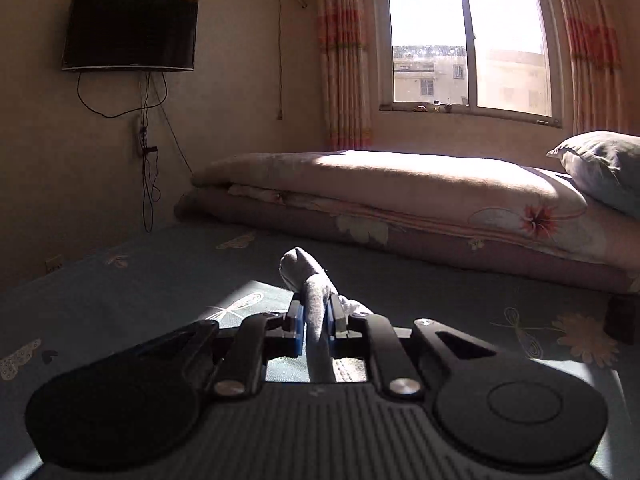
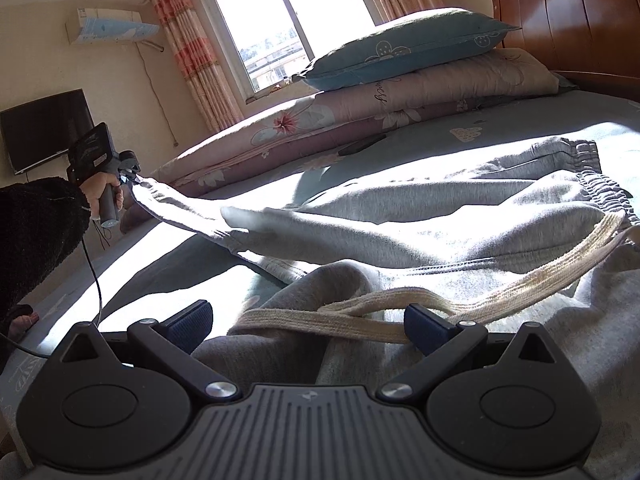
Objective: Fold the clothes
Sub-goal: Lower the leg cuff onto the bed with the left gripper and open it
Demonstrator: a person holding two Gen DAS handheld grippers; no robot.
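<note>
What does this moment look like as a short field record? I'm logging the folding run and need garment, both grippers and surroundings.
garment: grey sweatpants spread on the bed, cream drawstring loose at the waistband
left gripper: shut on the leg cuff, lifting it off the bed
right gripper: open, fingers either side of the waist fabric and drawstring, not pressing
surroundings: folded quilts, blue pillow, wall television, window
</note>
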